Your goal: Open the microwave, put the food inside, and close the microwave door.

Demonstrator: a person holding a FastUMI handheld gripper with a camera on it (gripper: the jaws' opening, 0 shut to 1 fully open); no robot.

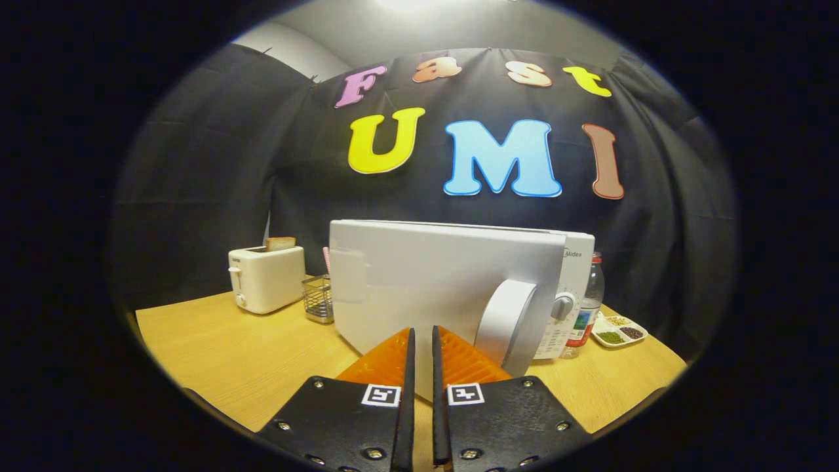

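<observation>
Your gripper (423, 334) has its fingers drawn nearly together, only a thin slit between them, and nothing is held in that slit. Just ahead of the fingertips (393, 347) stands the white microwave (570, 288), and what faces you is its door (432, 288), swung partly out so that its broad, plain outer face sits across your line of approach. The door's lower edge lies right past the tips; whether they touch it you cannot tell. The curved white handle (508, 324) rises from the door to the right of the fingers, close beside the right one. Beyond the handle, the microwave's control panel with a round knob (564, 306) shows at the body's right end. The cavity is hidden behind the door, so you cannot tell what lies within.

To the right of the microwave a clear bottle (588, 305) stands just beside the panel, and further right a small divided dish (619, 330) of grains sits near the table's edge. To the left of the fingers the wooden table (242, 354) is bare and wide, giving you room on that side. Beyond that stretch, a wire basket (318, 298) stands just beside the door's left edge, and a white toaster (265, 278) with a slice of bread (280, 243) upright in it stands a little further left.
</observation>
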